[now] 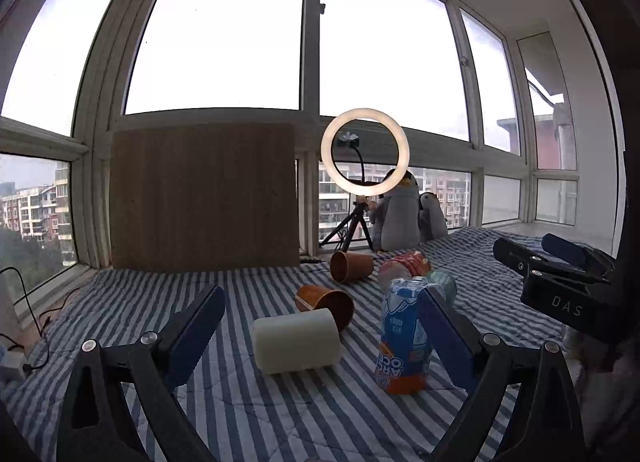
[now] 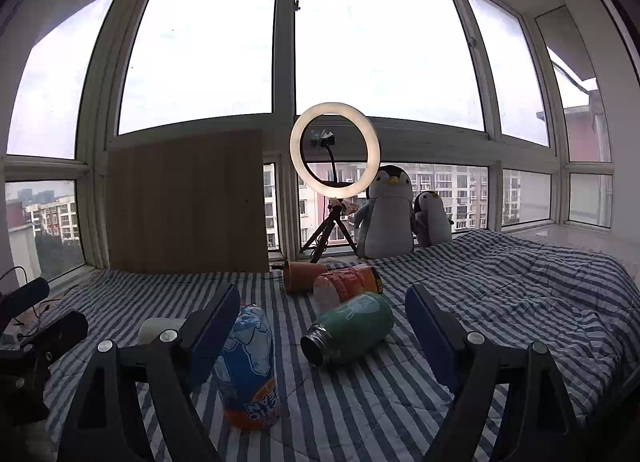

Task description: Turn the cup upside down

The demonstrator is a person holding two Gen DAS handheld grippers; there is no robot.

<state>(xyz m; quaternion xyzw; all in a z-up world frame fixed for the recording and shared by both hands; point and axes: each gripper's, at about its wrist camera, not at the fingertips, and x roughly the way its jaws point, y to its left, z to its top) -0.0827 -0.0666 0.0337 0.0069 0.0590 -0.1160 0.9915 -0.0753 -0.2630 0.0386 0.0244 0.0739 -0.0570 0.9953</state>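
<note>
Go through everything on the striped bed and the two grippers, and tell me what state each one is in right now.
Left gripper: open, holding nothing.
Right gripper: open, holding nothing.
White cylindrical cup: on its side.
Near brown paper cup: on its side.
Far brown paper cup: on its side.
Blue and orange plastic bottle: standing upside down.
Green metal flask: on its side, uncapped.
Orange snack canister: lying down.
Ring light: lit.

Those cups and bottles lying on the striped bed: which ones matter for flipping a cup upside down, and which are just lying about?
For the job:
white cup, on its side
two brown cups, on their sides
left tongs, right tongs, both open

Just lying about:
upside-down blue bottle
green flask
orange can
ring light
plush penguins
</note>
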